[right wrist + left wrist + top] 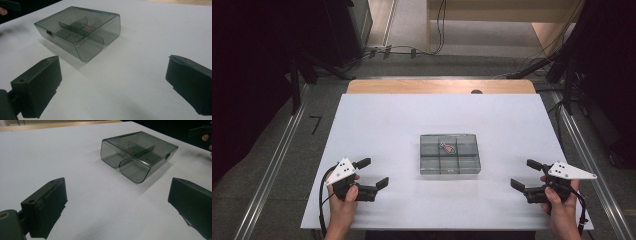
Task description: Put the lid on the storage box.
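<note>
— Jaws first: how do ours stand?

— Both spread wide with nothing between them, left gripper [373,173] and right gripper [525,173] alike, low over the white bench [377,120].

— And the smoky compartment box [449,153]?

— Lid down, ahead of both pairs of jaws and between them, touched by neither. A small red thing [447,147] lies inside.

— So we judge we're at an approach or a let-go; next we'd close in squarely from both sides.

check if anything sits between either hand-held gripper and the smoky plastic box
Nothing visible does. Bare white table lies between the left hand-held gripper and the box, and between the right hand-held gripper and the box. Both stand open, empty.
</note>
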Tool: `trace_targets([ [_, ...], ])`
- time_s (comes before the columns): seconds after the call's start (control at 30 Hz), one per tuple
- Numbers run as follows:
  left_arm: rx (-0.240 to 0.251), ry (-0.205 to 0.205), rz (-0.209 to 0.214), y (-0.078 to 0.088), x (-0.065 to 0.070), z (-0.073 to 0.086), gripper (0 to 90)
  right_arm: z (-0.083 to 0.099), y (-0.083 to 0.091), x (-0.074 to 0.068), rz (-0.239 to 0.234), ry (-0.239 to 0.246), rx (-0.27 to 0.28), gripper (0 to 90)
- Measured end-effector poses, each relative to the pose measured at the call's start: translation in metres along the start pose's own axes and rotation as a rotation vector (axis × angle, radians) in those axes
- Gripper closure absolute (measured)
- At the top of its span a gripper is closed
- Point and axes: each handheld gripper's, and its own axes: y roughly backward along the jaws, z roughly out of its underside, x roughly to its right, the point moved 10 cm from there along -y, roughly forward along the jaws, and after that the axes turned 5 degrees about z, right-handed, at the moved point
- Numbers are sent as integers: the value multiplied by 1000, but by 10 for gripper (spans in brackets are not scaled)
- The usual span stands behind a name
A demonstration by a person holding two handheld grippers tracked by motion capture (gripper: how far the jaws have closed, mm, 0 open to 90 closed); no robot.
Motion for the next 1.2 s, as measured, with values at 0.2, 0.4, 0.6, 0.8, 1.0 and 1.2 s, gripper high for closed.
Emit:
trace_targets([
  [0.2,-14,8,-31,6,-9,4,10,4,8,11,14,-19,7,0],
  [0.4,-21,19,-49,10,-17,7,0,8,13,21,24,-26,7,0],
  [0.6,-15,18,-64,15,-23,6,0,12,18,30,28,-27,10,0],
  [0.8,1,26,-82,23,-31,6,0,15,21,39,44,-39,13,0],
  [1.0,0,31,-90,26,-36,8,0,17,21,41,54,-37,-2,0],
  [1.2,-10,30,-93,24,-38,10,0,19,21,43,67,-31,-9,0],
])
